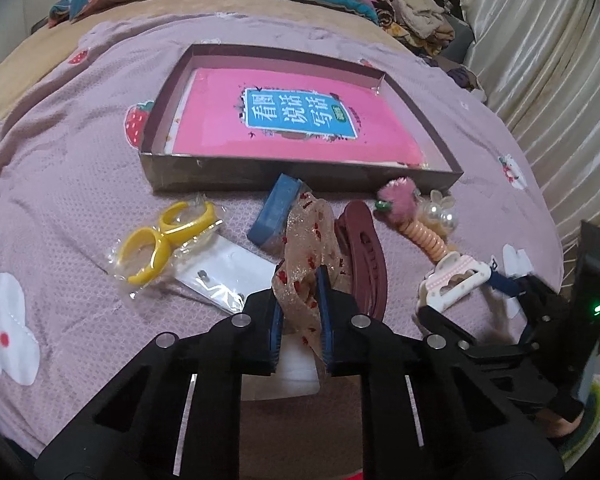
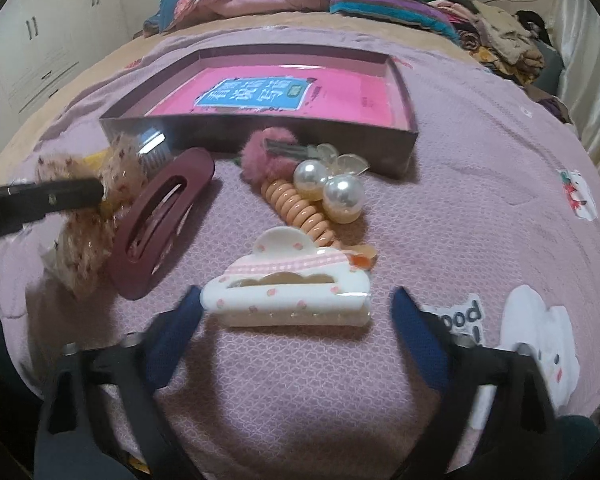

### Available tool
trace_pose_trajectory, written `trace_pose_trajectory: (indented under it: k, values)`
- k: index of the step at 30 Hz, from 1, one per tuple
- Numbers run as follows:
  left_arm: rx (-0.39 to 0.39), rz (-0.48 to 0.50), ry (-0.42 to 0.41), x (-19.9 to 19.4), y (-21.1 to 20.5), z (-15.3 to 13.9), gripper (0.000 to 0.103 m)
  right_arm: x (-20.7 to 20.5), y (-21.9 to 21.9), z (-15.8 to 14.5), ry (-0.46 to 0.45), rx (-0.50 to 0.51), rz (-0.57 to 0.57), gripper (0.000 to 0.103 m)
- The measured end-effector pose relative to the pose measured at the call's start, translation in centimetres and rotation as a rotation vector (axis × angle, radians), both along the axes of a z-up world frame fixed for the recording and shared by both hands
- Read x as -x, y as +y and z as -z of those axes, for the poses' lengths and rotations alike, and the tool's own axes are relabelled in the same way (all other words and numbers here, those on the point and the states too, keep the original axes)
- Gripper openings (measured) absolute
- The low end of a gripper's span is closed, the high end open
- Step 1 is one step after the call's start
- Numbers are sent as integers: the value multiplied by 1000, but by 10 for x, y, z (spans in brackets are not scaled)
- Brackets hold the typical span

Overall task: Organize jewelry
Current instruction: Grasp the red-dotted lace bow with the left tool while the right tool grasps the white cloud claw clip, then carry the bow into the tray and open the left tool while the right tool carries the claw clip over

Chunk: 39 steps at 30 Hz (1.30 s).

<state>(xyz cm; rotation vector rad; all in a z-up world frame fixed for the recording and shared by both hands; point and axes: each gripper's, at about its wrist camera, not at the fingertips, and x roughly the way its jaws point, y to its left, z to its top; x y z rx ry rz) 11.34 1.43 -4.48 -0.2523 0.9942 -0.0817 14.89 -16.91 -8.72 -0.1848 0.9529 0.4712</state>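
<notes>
Near the tray's (image 1: 204, 178) front wall, left gripper (image 1: 300, 316) pinches the glittery bow (image 1: 306, 236) while right gripper (image 2: 296, 320) gapes wide around the white claw clip (image 2: 288, 300) on the bedspread; squeeze the clip's long sides squarely, then lift into tray.

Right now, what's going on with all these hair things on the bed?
A person is sorting accessories with two handheld grippers. The left gripper is shut on a sparkly ribbon bow. The right gripper is open around a white cake-shaped claw clip, not yet gripping it. The box behind holds only a pink book.
</notes>
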Motion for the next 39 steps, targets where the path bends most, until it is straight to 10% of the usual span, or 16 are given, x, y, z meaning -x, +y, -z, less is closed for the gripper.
trace_pose_trajectory:
  k: [24,39]
  values:
    - [-15,-67,-163,-42,34,-87,7,-9,-74,-81,-100,-168,113,80]
    - [-30,-130,-194,-88,55,-96,7,-70,-46,-121,-193,-204,71,80]
